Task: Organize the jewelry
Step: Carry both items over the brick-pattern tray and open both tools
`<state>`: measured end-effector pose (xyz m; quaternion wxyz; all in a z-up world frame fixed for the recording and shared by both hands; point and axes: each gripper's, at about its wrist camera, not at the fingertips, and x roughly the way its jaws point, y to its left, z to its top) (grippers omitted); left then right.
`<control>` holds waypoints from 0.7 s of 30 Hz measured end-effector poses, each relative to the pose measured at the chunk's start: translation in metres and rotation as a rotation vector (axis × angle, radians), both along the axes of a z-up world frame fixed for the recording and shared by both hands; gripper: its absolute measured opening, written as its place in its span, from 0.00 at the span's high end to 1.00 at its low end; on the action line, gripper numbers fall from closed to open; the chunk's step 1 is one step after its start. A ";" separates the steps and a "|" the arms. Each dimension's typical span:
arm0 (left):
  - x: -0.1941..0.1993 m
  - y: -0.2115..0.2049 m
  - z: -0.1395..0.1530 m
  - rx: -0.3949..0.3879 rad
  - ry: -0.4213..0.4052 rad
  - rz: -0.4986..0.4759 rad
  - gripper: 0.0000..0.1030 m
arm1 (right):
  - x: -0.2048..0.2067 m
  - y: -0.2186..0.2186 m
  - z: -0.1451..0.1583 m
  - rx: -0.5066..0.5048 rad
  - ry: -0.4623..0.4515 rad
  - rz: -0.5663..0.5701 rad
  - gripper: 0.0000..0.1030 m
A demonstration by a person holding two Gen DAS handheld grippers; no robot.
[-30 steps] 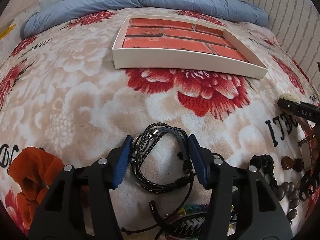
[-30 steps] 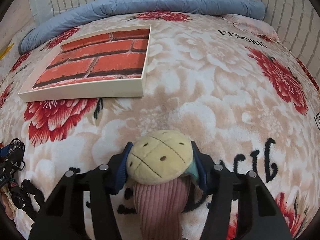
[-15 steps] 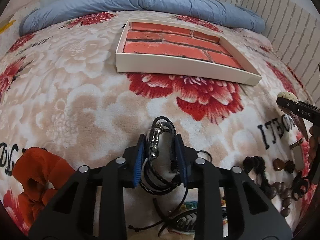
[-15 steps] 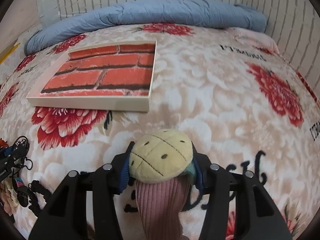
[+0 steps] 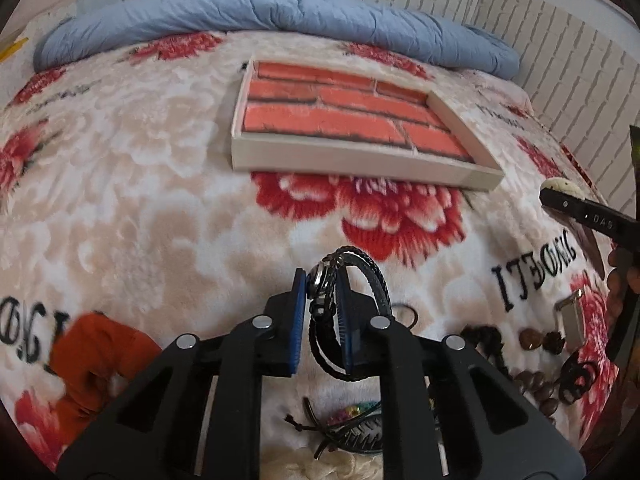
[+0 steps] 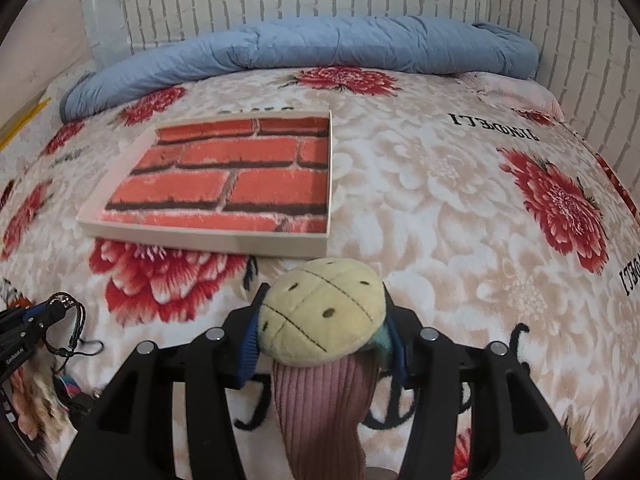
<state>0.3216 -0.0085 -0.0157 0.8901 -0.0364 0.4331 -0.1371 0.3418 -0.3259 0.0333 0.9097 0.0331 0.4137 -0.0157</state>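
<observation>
My left gripper (image 5: pixel 322 286) is shut on a black braided bracelet (image 5: pixel 370 280) and holds it lifted above the floral blanket. My right gripper (image 6: pixel 322 320) is shut on a plush hair clip (image 6: pixel 322 310) with a yellow stitched head and a pink ribbed body. A shallow white tray (image 5: pixel 360 162) lined with a red brick pattern lies ahead in the left wrist view. It also shows in the right wrist view (image 6: pixel 208 240), ahead and to the left. The left gripper with the bracelet shows at the left edge of the right wrist view (image 6: pixel 60 312).
More jewelry lies on the blanket below my left gripper: dark brown beads (image 5: pixel 536 384), a colourful bead bracelet (image 5: pixel 356 412), a metal clip (image 5: pixel 570 316). An orange scrunchie (image 5: pixel 92 360) lies at lower left. A rolled blue duvet (image 6: pixel 304 46) runs along the back by a white brick wall.
My left gripper closed on the black bracelet and lifted it off the blanket. My right gripper rose and moved toward the tray with the plush clip still held.
</observation>
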 end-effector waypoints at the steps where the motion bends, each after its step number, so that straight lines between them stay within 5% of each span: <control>1: 0.002 0.001 0.004 -0.003 -0.005 0.001 0.87 | 0.002 0.000 0.004 0.012 -0.006 -0.004 0.51; 12: 0.055 -0.022 0.068 0.051 -0.110 0.010 0.87 | 0.048 0.021 0.032 0.033 -0.053 0.007 0.51; 21: 0.137 -0.047 0.074 0.076 -0.127 0.035 0.87 | 0.117 0.038 0.019 0.039 -0.062 -0.002 0.51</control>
